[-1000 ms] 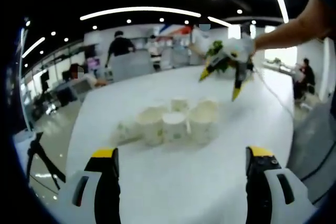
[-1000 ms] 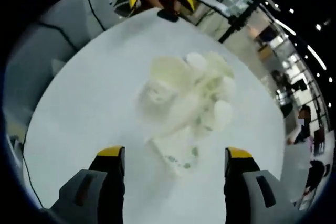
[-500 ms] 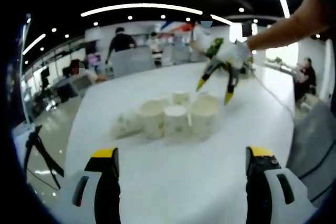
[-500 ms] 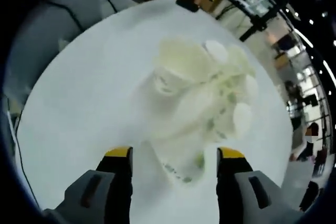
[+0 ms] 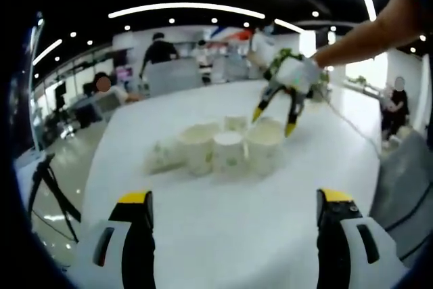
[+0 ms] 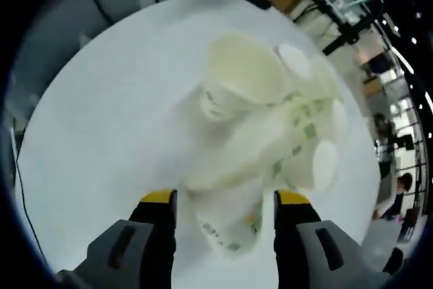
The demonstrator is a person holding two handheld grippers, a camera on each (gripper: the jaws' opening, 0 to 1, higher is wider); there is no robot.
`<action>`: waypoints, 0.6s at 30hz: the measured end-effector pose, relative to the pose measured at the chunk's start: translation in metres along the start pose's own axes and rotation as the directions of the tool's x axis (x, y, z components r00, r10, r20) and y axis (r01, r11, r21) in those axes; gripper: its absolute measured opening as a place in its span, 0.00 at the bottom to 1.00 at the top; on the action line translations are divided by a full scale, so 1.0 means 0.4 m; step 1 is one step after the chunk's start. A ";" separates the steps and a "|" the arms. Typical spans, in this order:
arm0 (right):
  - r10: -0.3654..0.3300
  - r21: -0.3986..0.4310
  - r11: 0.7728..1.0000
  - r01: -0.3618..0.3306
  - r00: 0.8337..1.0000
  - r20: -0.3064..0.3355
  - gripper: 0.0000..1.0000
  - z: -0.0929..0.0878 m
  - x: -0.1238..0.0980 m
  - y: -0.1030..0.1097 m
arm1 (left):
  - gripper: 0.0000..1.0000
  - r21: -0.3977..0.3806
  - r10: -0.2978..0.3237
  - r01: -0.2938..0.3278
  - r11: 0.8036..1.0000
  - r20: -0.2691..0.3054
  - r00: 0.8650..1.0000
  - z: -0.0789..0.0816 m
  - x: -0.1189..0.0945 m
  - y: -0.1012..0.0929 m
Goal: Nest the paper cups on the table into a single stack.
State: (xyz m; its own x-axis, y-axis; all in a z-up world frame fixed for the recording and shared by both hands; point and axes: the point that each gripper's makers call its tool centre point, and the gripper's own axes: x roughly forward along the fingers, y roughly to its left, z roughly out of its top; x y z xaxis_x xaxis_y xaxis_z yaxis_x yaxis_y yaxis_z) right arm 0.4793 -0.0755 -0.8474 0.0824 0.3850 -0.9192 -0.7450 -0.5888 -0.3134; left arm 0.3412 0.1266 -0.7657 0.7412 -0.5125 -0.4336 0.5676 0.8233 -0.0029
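A cluster of paper cups (image 5: 223,150) is being shown mid-counter in the left gripper view: several upright with mouths up, one inverted cup (image 5: 229,156) at the front, one tipped cup (image 5: 161,158) lying at the cluster's left. In the right gripper view the same cups (image 6: 270,126) are being seen from above and much closer; an open cup mouth (image 6: 242,71) and flat white bases are being made out, and the nearest cup (image 6: 226,225) is being framed between the jaws of the right gripper (image 6: 225,201), green print on its wall. Jaws are being held apart, close on either side of that cup; contact cannot be told. From the left gripper view the right gripper (image 5: 274,114) is being seen from the side, pointing down over the cluster's far right. The left gripper (image 5: 233,202) is being held wide open, near edge of the white counter (image 5: 223,228), well apart from the cups. People and office desks are being seen behind the counter.
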 end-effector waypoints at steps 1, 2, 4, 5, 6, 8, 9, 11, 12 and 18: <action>0.005 -0.012 1.000 -0.005 1.000 -0.010 0.54 -0.002 0.005 0.000 | 0.99 0.004 -0.001 0.001 1.000 0.001 1.000 0.003 0.002 0.000; 0.007 -0.021 1.000 -0.007 1.000 -0.016 0.53 -0.004 0.008 -0.001 | 0.99 0.007 -0.002 0.002 1.000 0.002 1.000 0.005 0.004 0.000; -0.009 -0.038 0.999 0.008 0.999 -0.035 0.49 -0.010 0.014 -0.011 | 0.99 0.015 -0.006 0.006 1.000 0.007 1.000 0.014 0.007 -0.002; -0.011 -0.035 0.999 0.010 0.999 -0.032 0.47 -0.010 0.015 -0.012 | 0.99 0.017 -0.007 0.007 1.000 0.009 1.000 0.017 0.008 -0.002; -0.010 -0.026 1.000 0.009 1.000 -0.029 0.47 -0.008 0.014 -0.014 | 0.99 0.018 -0.007 0.007 1.000 0.009 1.000 0.021 0.009 -0.001; -0.012 -0.025 1.000 0.012 1.000 -0.026 0.47 -0.006 0.017 -0.015 | 0.99 0.022 -0.006 0.006 1.000 0.014 1.000 0.028 0.009 -0.001; -0.010 -0.029 1.000 0.009 1.000 -0.027 0.47 -0.004 0.020 -0.014 | 0.99 0.021 -0.006 0.005 1.000 0.017 1.000 0.031 0.010 -0.001; -0.012 -0.041 0.999 0.011 1.000 -0.028 0.45 0.003 0.026 -0.013 | 0.99 0.023 -0.005 0.004 1.000 0.019 1.000 0.033 0.010 -0.001; -0.012 -0.046 0.999 0.011 0.999 -0.031 0.44 0.003 0.029 -0.013 | 0.99 0.025 -0.004 0.004 1.000 0.020 1.000 0.034 0.011 -0.001; -0.016 -0.026 1.000 0.015 0.999 -0.043 0.42 -0.009 0.030 -0.014 | 0.99 0.038 -0.009 0.008 0.999 0.024 1.000 0.042 0.013 -0.007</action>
State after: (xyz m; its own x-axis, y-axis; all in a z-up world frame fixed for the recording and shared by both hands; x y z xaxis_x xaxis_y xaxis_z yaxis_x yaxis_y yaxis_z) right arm 0.4869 -0.0701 -0.8573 0.1230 0.3633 -0.9235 -0.7261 -0.6014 -0.3333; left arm 0.3492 0.1176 -0.7529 0.7445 -0.5253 -0.4121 0.5866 0.8094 0.0281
